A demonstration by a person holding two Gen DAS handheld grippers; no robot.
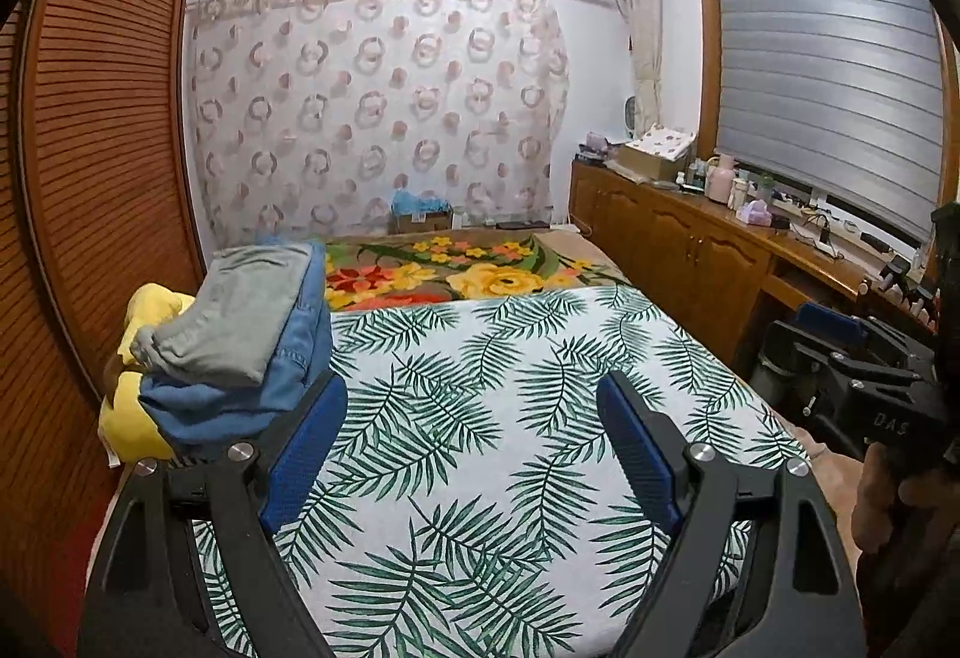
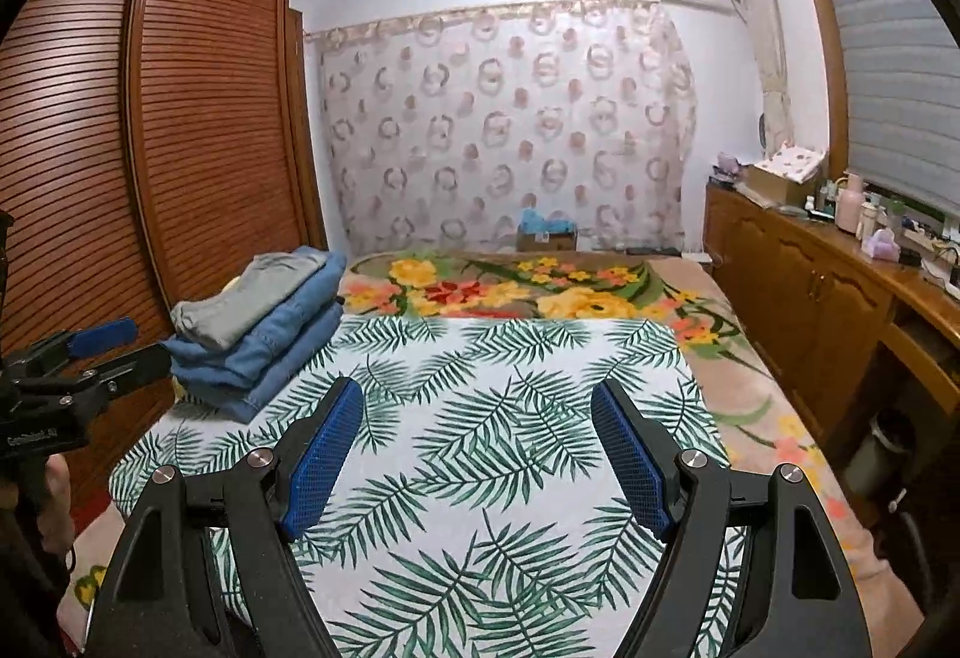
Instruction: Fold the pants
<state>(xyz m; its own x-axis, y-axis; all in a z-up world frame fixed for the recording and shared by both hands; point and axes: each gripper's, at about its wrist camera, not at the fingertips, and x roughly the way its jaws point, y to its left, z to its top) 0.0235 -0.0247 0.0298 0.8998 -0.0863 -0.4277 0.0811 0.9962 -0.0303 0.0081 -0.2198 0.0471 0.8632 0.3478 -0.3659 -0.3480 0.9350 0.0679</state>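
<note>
A stack of folded pants lies at the left edge of the bed: grey pants [image 1: 234,310] on top of blue denim pants [image 1: 240,406], with a yellow garment [image 1: 129,418] underneath. The stack also shows in the right wrist view, grey [image 2: 252,298] over denim [image 2: 270,352]. My left gripper [image 1: 474,400] is open and empty above the palm-leaf sheet [image 1: 480,418], just right of the stack. My right gripper [image 2: 477,406] is open and empty over the same sheet [image 2: 480,448]. Each gripper shows in the other's view, the right [image 1: 852,382] and the left [image 2: 90,358].
A floral blanket [image 1: 456,268] covers the far end of the bed. A wooden louvred wardrobe [image 1: 96,148] stands at the left. A wooden cabinet [image 1: 690,238] with bottles and boxes runs along the right under the window. A cardboard box [image 1: 420,220] sits beyond the bed.
</note>
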